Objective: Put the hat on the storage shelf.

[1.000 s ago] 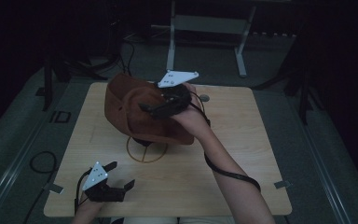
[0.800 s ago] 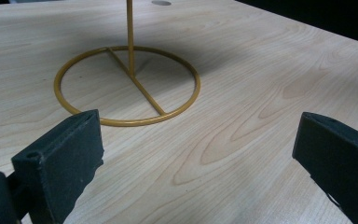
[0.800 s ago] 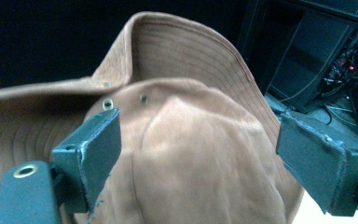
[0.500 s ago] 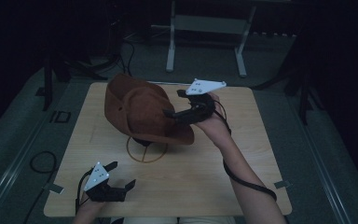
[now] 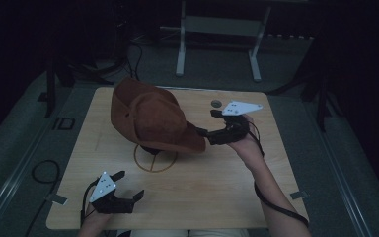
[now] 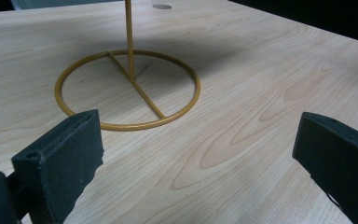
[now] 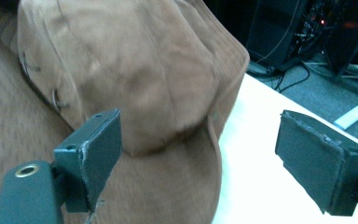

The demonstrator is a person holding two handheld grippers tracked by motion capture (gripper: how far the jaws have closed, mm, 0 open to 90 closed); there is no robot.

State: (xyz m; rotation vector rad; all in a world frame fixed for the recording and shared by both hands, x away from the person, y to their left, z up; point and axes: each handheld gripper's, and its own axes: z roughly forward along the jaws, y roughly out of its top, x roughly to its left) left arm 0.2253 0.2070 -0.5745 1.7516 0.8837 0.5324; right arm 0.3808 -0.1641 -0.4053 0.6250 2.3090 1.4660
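Observation:
A brown brimmed hat (image 5: 150, 118) sits tilted on a yellow wire stand whose ring base (image 5: 154, 160) lies on the wooden table (image 5: 227, 182). My right gripper (image 5: 208, 123) hovers open just right of the brim, touching nothing. In the right gripper view the hat (image 7: 121, 70) looms close behind the spread jaws of the right gripper (image 7: 203, 154). My left gripper (image 5: 130, 183) rests open near the table's front left edge. In the left gripper view the left gripper (image 6: 200, 149) faces the stand's ring base (image 6: 128, 88) and thin pole (image 6: 129, 37).
A small grey round disc (image 5: 216, 103) is set in the tabletop behind the right gripper, and the disc (image 6: 161, 6) also lies far off past the ring. A metal frame (image 5: 217, 29) stands on the floor beyond the table. A cable (image 5: 42, 173) loops at the left.
My right gripper has drawn back from the hat's crown to the right and down, past the brim, and stands open. The hat stays on its stand. The left gripper has not moved.

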